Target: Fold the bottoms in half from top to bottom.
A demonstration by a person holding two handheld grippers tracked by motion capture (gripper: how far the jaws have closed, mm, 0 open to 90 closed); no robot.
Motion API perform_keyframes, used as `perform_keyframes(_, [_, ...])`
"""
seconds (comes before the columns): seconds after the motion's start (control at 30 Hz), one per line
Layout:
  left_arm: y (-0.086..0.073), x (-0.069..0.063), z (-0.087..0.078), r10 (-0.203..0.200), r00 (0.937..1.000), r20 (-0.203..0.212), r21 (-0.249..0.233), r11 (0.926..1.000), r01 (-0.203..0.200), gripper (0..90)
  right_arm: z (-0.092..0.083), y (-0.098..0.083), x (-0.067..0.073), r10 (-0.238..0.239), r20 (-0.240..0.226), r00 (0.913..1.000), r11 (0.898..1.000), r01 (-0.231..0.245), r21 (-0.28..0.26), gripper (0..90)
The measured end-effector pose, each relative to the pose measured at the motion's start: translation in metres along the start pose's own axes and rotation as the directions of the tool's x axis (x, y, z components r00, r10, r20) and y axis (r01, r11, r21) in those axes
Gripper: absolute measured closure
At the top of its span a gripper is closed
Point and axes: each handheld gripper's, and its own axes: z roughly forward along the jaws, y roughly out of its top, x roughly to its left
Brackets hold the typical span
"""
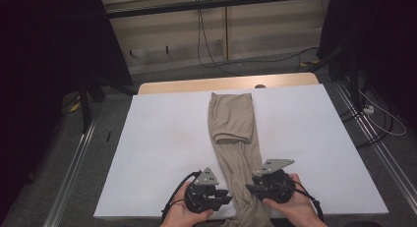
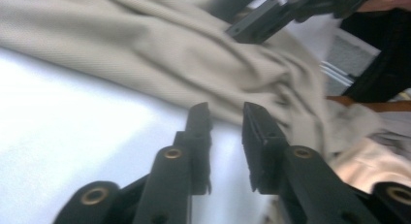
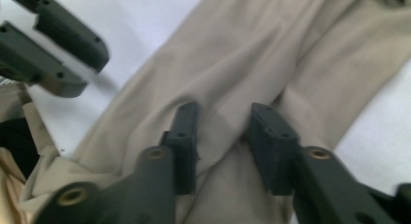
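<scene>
The cloth lies as a long beige strip running straight away from me across the white surface, its far end folded back on itself and its near end spilling over the edge between my hands. My left gripper sits just beside the strip's left edge, jaws a little apart with nothing between them, the fabric right ahead of its tips. My right gripper is over the strip's right side, jaws parted with a ridge of fabric rising between them; I cannot tell whether they pinch it. Both are about equally near.
</scene>
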Motion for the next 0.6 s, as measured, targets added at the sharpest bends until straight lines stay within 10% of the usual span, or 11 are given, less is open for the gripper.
perform_keyframes(0.33, [0.009, -0.014, 0.025, 0.157, 0.9862, -0.052, 0.019, 0.9875, -0.156, 67.6, -0.033, -0.014, -0.007, 0.023, 0.022, 0.9995, 0.997, -0.021, -0.073, 90.0])
perform_keyframes(0.6, [0.012, -0.022, 0.025, 0.175, 0.9814, -0.079, 0.055, 0.9837, -0.171, 89.5, -0.039, -0.030, -0.012, 0.045, 0.048, 0.9978, 0.999, -0.044, -0.026, 90.0])
